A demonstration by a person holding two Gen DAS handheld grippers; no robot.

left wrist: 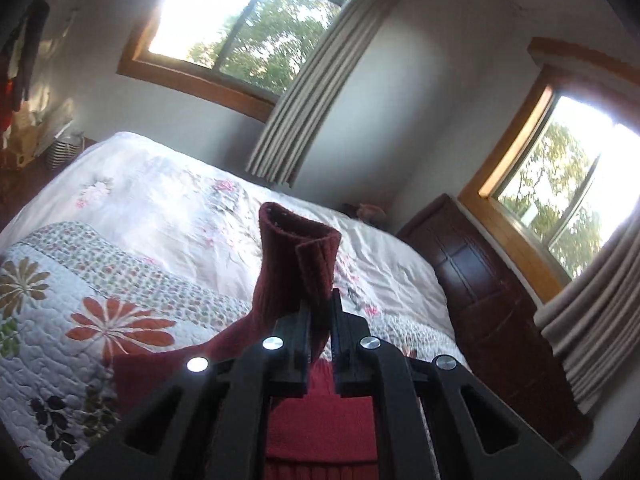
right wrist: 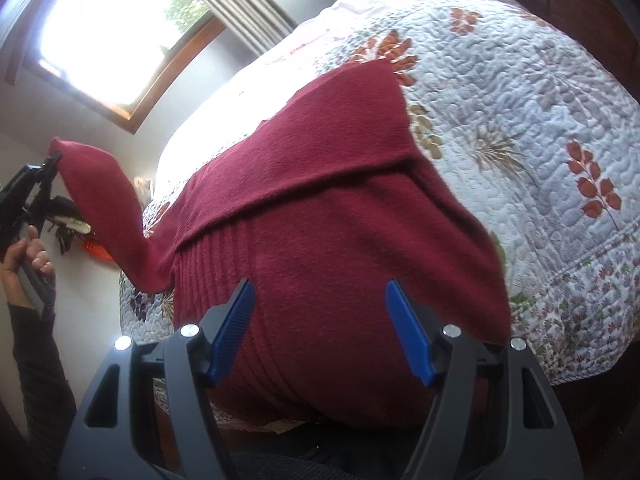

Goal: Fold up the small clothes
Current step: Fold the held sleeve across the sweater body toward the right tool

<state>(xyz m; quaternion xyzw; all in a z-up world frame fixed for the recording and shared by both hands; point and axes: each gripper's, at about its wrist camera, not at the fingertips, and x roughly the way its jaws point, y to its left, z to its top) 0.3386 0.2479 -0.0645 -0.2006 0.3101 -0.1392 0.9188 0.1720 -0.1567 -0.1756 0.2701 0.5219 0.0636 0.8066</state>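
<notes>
A dark red knitted sweater (right wrist: 320,216) lies on the quilted bed, its body spread near the bed's edge with a fold across it. My left gripper (left wrist: 321,312) is shut on the sweater's sleeve (left wrist: 298,268), which stands lifted above the bed with its cuff opening at the top. In the right wrist view that sleeve (right wrist: 104,200) rises to the left, where the left gripper (right wrist: 50,162) pinches its end, held by a person's hand (right wrist: 28,256). My right gripper (right wrist: 320,316) is open, its blue pads (right wrist: 236,328) hovering over the sweater's ribbed hem.
The bed (left wrist: 132,208) carries a floral quilt (right wrist: 540,168) and a pale flowered sheet. A dark wooden cabinet (left wrist: 492,304) stands to the right of the bed. Curtained windows (left wrist: 248,24) line the walls. Clutter and a striped basket (left wrist: 62,152) sit at far left.
</notes>
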